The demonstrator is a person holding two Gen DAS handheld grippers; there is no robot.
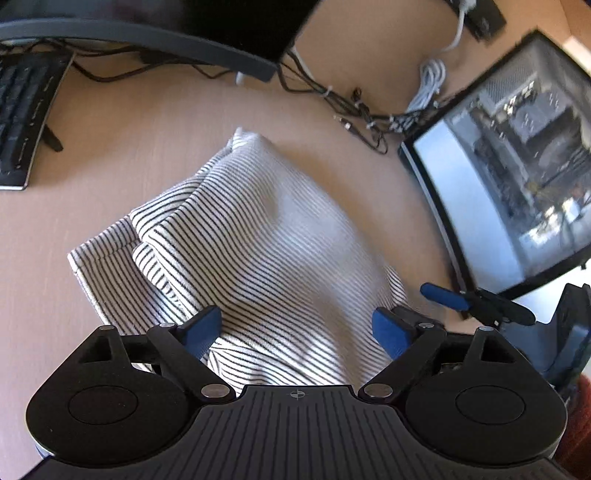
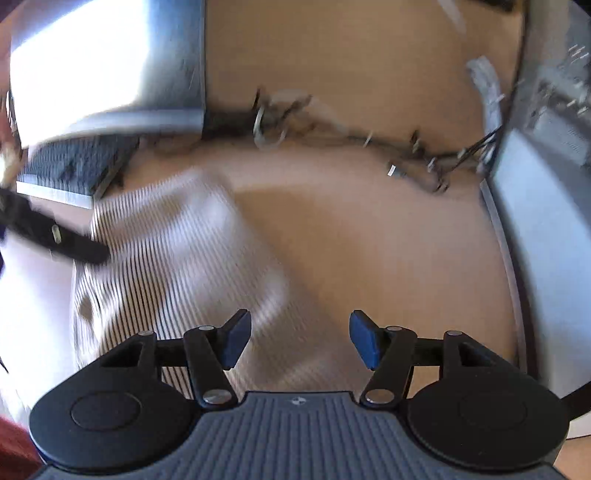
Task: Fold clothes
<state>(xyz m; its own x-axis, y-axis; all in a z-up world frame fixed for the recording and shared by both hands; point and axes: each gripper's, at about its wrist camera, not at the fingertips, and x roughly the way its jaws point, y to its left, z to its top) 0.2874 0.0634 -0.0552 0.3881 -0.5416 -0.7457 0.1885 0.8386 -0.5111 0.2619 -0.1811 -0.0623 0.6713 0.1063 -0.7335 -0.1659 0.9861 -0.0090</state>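
A white garment with thin black stripes (image 1: 258, 236) lies bunched and partly folded on a light wooden desk (image 1: 129, 122). My left gripper (image 1: 297, 332) is open right above its near edge, blue pads on either side of the cloth, not closed on it. The right gripper shows at the left wrist view's right edge (image 1: 476, 302). In the blurred right wrist view the garment (image 2: 177, 258) lies to the left. My right gripper (image 2: 301, 339) is open and empty over bare desk beside the cloth's right edge. The left gripper's finger (image 2: 55, 236) reaches in from the left.
A black keyboard (image 1: 22, 122) sits at the far left under a monitor (image 1: 166, 29). A tangle of cables (image 1: 369, 114) runs along the back. A glass-sided computer case (image 1: 517, 166) stands close on the right, and it also shows in the right wrist view (image 2: 546, 221).
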